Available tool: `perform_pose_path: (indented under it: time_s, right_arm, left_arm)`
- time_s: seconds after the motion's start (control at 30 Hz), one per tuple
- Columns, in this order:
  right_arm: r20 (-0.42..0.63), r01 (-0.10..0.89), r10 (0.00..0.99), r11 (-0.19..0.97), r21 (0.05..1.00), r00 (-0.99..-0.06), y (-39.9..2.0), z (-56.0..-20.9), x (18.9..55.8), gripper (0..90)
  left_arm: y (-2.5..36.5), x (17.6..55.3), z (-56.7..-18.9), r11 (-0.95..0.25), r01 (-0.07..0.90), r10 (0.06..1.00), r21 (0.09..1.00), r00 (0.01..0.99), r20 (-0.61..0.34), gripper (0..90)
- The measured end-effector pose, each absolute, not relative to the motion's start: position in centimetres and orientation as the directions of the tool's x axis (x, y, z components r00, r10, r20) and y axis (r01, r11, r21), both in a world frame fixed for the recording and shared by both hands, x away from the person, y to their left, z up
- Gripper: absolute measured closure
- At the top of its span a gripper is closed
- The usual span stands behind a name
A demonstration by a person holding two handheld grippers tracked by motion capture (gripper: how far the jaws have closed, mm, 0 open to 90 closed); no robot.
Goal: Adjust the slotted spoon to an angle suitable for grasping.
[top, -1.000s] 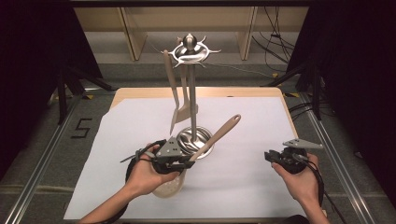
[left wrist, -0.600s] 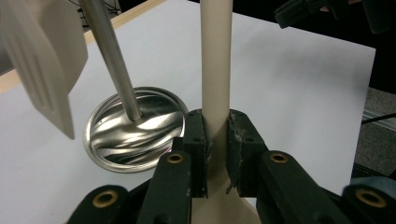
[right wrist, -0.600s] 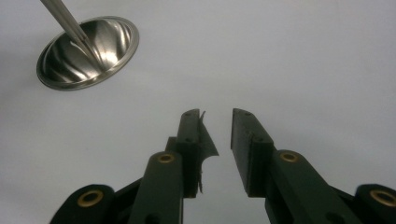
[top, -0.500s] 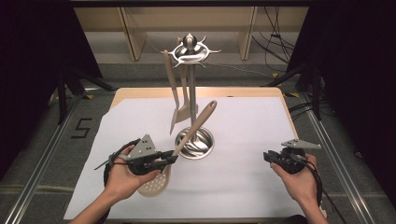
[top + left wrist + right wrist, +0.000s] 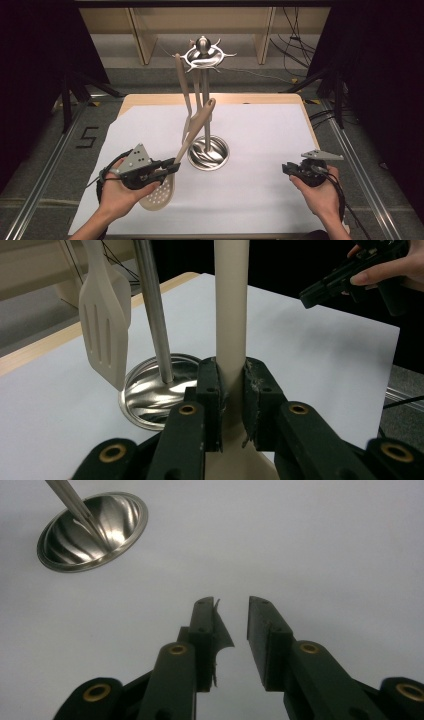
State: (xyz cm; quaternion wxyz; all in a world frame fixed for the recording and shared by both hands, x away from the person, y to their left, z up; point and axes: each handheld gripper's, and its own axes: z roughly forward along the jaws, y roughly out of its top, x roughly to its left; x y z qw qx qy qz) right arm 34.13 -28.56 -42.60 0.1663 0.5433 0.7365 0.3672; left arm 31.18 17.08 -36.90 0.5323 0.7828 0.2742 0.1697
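My left gripper (image 5: 169, 167) is shut on the neck of a beige perforated spoon (image 5: 158, 194). The spoon's handle slants up and to the right toward a metal utensil stand (image 5: 208, 153). In the left gripper view the pads (image 5: 209, 385) press on the handle (image 5: 231, 310) from both sides. A beige slotted spatula (image 5: 183, 87) hangs from the stand's crown (image 5: 202, 54); it hangs beside the pole (image 5: 152, 310) in the left gripper view too. My right gripper (image 5: 286, 167) hovers open and empty at the right, above white paper (image 5: 300, 540), with its jaws (image 5: 231, 611) apart.
White paper (image 5: 270, 140) covers the wooden table. The stand's shiny round base (image 5: 92, 530) lies to the upper left in the right gripper view. Wooden shelving (image 5: 145, 30) stands behind the table, and dark curtains hang at both sides.
My left gripper has carried the spoon leftward and a little upward, away from the stand's base; the handle now stands steeper. The right gripper has stayed put.
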Motion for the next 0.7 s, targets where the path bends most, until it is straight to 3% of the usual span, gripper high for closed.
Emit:
perform_pose_path:
  time_s: [0.27,0.3,0.7]
  right_arm:
    - [0.136,0.654,0.916,0.159,0.739,-0.377,-28.8,-42.7,34.1,73.6]
    - [0.097,0.638,0.917,0.19,0.746,-0.387,-29.0,-42.9,34.2,73.6]
    - [0.136,0.656,0.914,0.164,0.737,-0.382,-28.6,-42.9,34.3,74.0]
  left_arm:
    - [18.1,30.8,-36.5,-0.262,0.238,0.634,0.935,0.773,-0.019,78.2]
    - [18.2,30.9,-36.5,-0.255,0.235,0.63,0.938,0.777,-0.023,78.3]
    - [19.3,30.2,-35.5,-0.225,0.226,0.661,0.948,0.75,-0.022,78.2]
